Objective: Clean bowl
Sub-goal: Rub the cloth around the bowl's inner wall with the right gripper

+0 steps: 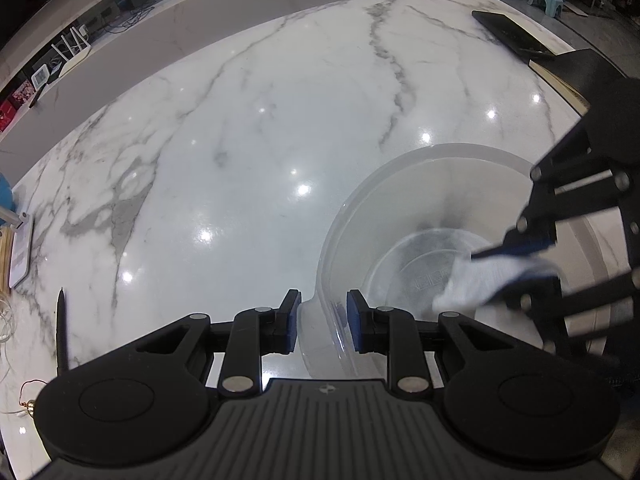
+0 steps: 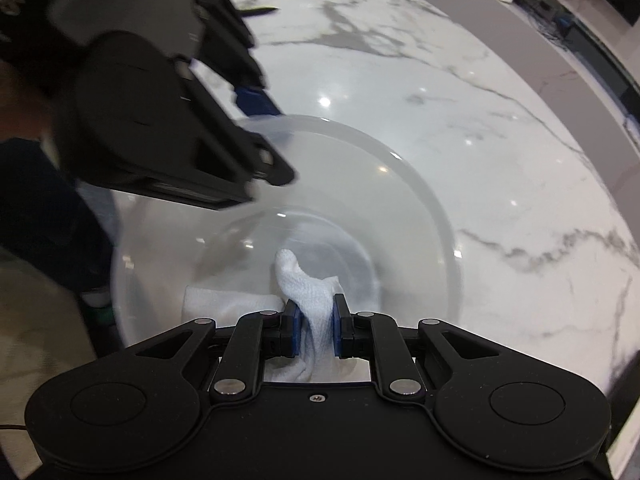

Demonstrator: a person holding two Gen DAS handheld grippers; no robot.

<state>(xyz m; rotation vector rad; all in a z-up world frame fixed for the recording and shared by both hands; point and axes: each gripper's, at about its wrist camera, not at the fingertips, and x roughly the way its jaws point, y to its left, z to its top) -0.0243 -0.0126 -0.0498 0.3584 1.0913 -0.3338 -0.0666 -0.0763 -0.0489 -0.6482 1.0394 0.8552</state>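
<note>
White marble with grey veins makes up the table (image 1: 248,128), and it is shiny with little dots of light on it. On the far left in our left camera we see a black pen (image 1: 61,328) lying near the edge of the table.

Next comes our left gripper (image 1: 323,322). Its blue pads are squeezed on the rim of the clear plastic bowl (image 1: 400,216), one pad outside the wall and one inside. So these jaws are closed on the bowl. The bowl sits on the table, to the right of the middle in this view.

Going further right, we see our right gripper (image 1: 516,272) reaching down into the bowl. It looks blurry here. Its jaws are closed on a white cloth (image 1: 476,280), and the cloth lies against the inside of the bowl near the bottom.

Far back on the right a black phone (image 1: 512,34) lies flat on the table, well apart from the bowl.

In our right camera the left gripper (image 2: 272,140) is on the left, pinching the bowl (image 2: 400,200) at its rim. In the middle, the right gripper (image 2: 316,326) holds the cloth (image 2: 304,284) tight between its blue pads. One end of the cloth sticks up into the bowl.
</note>
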